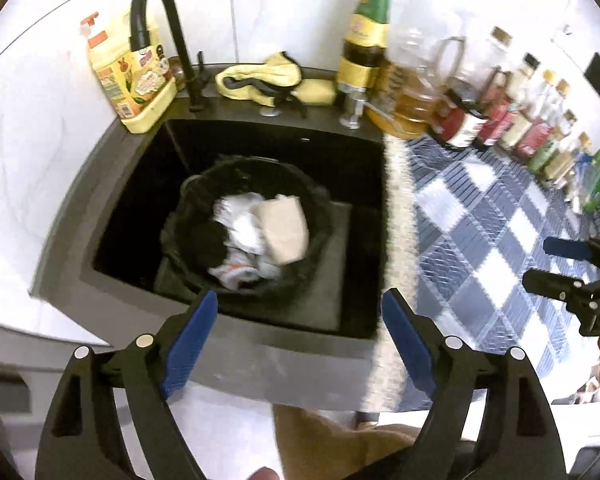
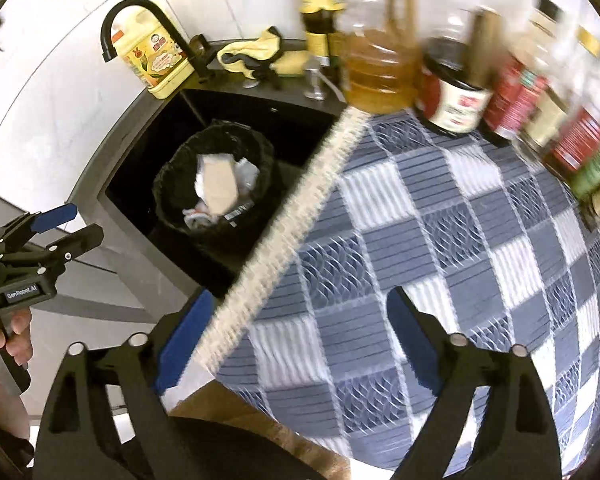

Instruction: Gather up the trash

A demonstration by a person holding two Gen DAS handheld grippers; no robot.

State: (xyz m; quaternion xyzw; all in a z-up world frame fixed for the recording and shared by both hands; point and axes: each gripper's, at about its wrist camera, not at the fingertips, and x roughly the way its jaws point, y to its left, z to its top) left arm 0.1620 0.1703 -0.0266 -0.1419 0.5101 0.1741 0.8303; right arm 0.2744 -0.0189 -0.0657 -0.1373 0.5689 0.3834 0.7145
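Left wrist view: the left gripper (image 1: pixel 298 336) fills the lower part of the frame, its blue-padded jaws spread wide with nothing between them. Above it, in the centre, a black rectangular sink (image 1: pixel 148 184) holds a round bin lined with a black plastic bag (image 1: pixel 204 184). Inside the bin lies the trash: crumpled white paper (image 1: pixel 242 232) and a flat beige cardboard piece (image 1: pixel 284 232) resting on top. A black curved faucet (image 1: pixel 160 12) rises at the upper left, beside a yellow detergent bottle (image 1: pixel 128 76). A yellow cloth (image 1: pixel 260 76) lies on the sink's back ledge, upper centre. At right spreads a blue-and-white checked mat (image 1: pixel 480 232) with a pale fringed edge, and a row of glass bottles and jars (image 1: pixel 500 112) runs along the wall at upper right. The right gripper (image 1: pixel 548 264) shows at the right edge.

Right wrist view: the right gripper (image 2: pixel 300 336) sits at the bottom, jaws wide apart and empty, over the mat (image 2: pixel 420 240). The sink (image 2: pixel 140 160) and bin (image 2: pixel 176 172) sit left of centre, with the paper (image 2: pixel 244 172) and cardboard (image 2: pixel 218 184) inside. The left gripper (image 2: pixel 80 224), held by a hand (image 2: pixel 8 340), is at the left edge, also open. Bottles (image 2: pixel 460 92) blur across the top right
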